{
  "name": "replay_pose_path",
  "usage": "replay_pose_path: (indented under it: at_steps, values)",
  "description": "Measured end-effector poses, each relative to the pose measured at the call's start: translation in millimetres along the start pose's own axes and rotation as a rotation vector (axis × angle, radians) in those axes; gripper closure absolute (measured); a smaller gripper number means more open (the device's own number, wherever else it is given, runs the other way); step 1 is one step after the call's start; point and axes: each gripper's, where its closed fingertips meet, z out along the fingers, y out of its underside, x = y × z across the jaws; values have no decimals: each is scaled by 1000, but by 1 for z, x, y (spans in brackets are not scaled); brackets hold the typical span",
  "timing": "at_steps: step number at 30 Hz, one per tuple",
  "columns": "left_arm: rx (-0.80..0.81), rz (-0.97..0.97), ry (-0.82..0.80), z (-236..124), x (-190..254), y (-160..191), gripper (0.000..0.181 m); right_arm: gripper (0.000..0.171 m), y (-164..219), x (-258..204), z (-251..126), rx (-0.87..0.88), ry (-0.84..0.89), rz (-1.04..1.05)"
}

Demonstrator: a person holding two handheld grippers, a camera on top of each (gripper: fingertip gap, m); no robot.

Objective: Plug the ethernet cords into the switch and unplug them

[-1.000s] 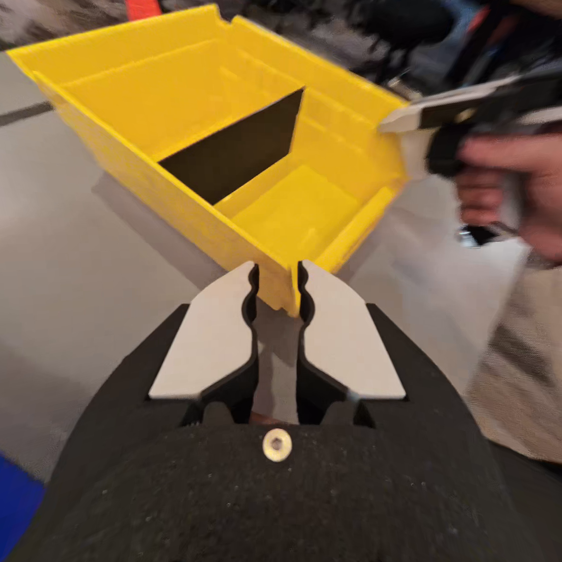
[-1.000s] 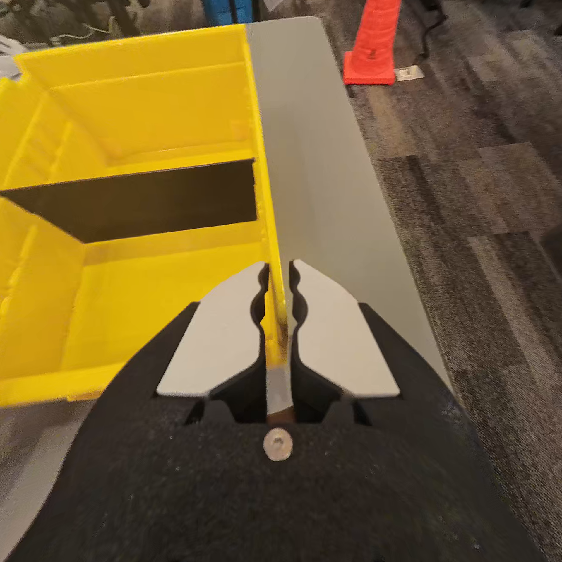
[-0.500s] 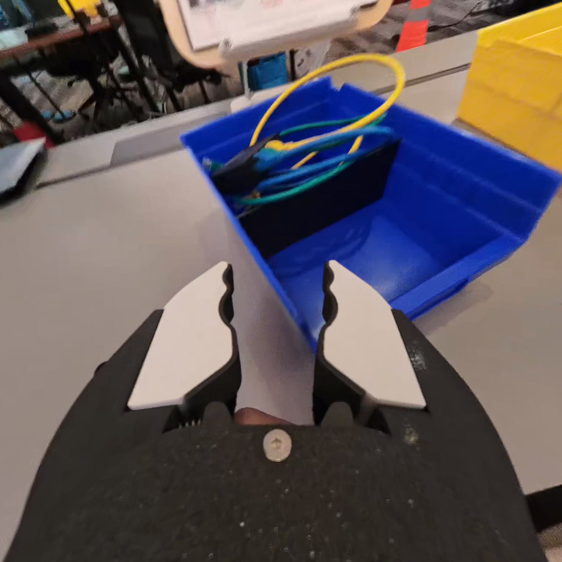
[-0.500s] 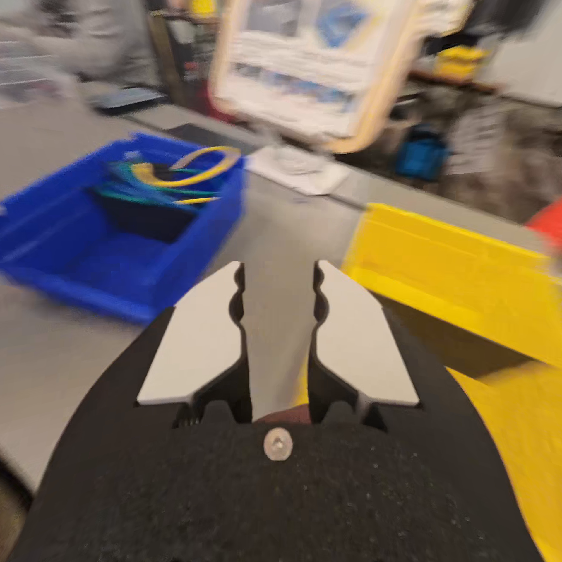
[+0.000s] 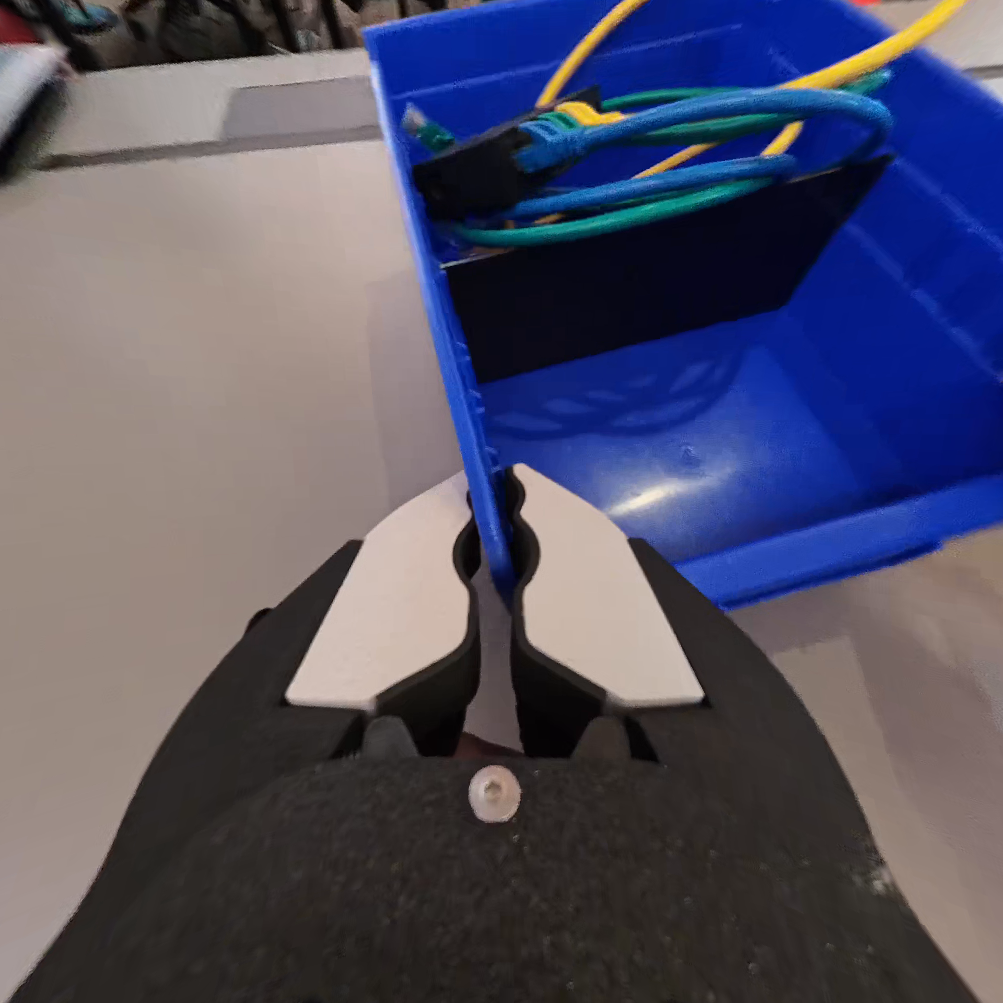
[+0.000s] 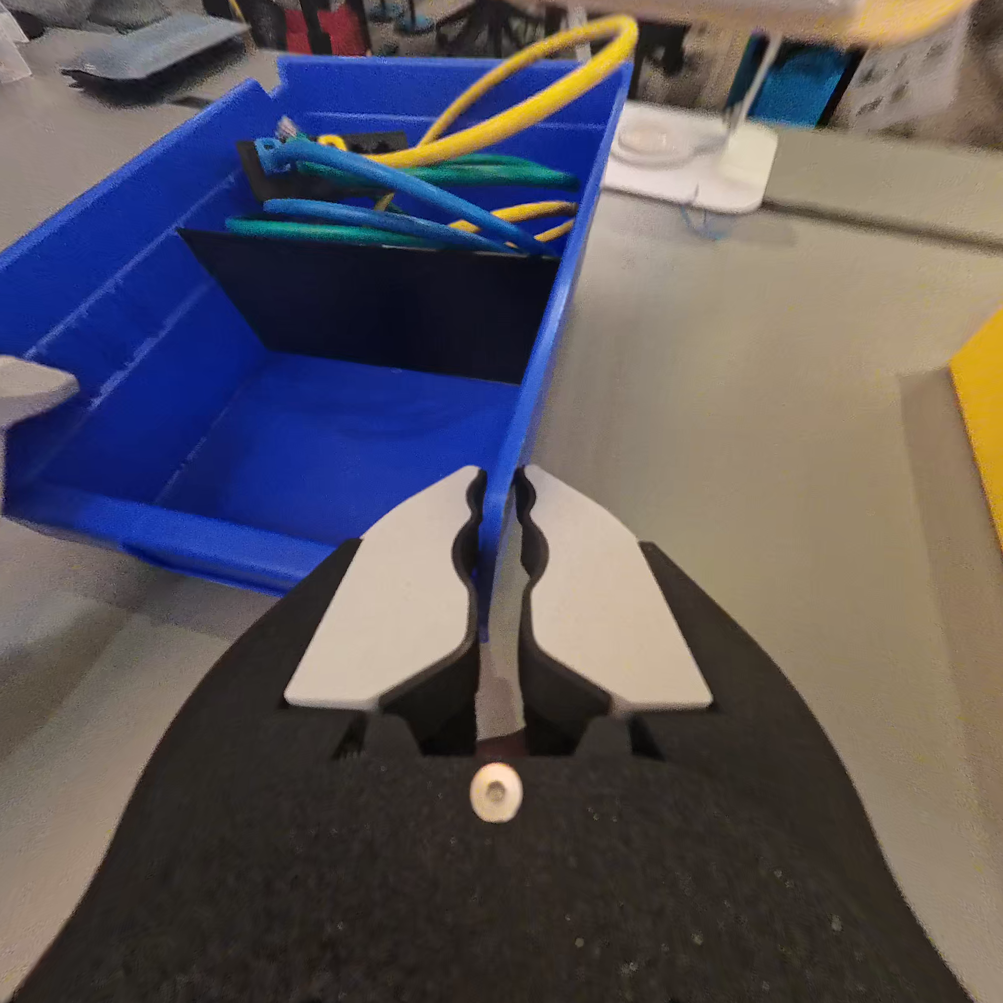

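Left tongs (image 5: 491,483) and right tongs (image 6: 499,480) each pinch opposite walls of blue bin (image 6: 135,260); cords (image 6: 412,190) behind black divider (image 6: 380,304).

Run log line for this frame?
left gripper: shut on blue plastic bin left wall | right gripper: shut on right wall | ethernet cords: far compartment | near compartment: empty

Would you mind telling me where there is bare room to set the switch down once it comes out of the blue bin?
The grey table left of the blue bin is bare. So is the strip between the bin and the yellow bin, and the bin's front compartment, before the black divider. Behind the divider it is crowded: the switch and ethernet cords.
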Motion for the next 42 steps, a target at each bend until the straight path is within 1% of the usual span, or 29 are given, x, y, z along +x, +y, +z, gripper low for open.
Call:
replay_pose_path:
  at_steps: [2, 5, 9, 12, 15, 17, 20, 22, 23, 25, 28, 30, 32, 33, 37, 39, 40, 42]
  values:
    - [36, -3, -48, -4, -37, -10, 177, 162, -9, -30, 10, 31, 34, -37]
    - [86, 45, -118, -15, -101, -21, 178, 162, -14, -89, 35, 31, -11, -17]
    - [105, 50, -116, -19, -173, -11, 178, 162, -19, -158, 67, 20, -33, -25]
    - [84, 45, -103, -13, -208, -4, 178, 160, -22, -193, 81, -10, -52, -13]
    - [47, -6, -91, -3, -224, 7, 176, 159, -28, -206, 90, -11, -35, -39]
    - [29, -56, -63, 0, -226, 8, 177, 158, -28, -207, 95, -24, -51, -21]
    - [64, -65, -66, -1, -229, 6, 177, 155, -29, -209, 97, -31, -105, -40]
    - [81, -65, -104, -3, -233, 4, 169, 155, -28, -211, 91, -53, -142, -119]
    - [95, -66, -125, -6, -235, 1, 164, 150, -31, -209, 85, -39, -158, -148]
    - [147, -82, -141, -18, -236, -9, 156, 147, -35, -210, 64, -13, -272, -156]
    - [326, -159, -37, -47, -221, -31, 153, 146, -16, -210, 15, -85, -565, -92]
    - [413, -238, 54, -67, -203, -41, 148, 137, 6, -189, -16, -174, -696, -33]
    - [433, -256, 138, -78, -175, -41, 147, 134, 22, -146, -36, -177, -699, -20]
    - [413, -242, 153, -79, -160, -37, 147, 132, 30, -117, -42, -152, -648, -25]
    - [292, -192, 201, -69, -99, -10, 145, 131, 46, 14, -71, 13, -339, 7]
    - [247, -145, 239, -68, -72, -3, 145, 132, 49, 94, -93, 87, -72, 46]
    - [245, -108, 229, -68, -65, -3, 145, 134, 45, 127, -107, 145, 27, 85]
    - [256, -32, 182, -67, -60, -3, 145, 130, 36, 170, -133, 235, 127, 172]
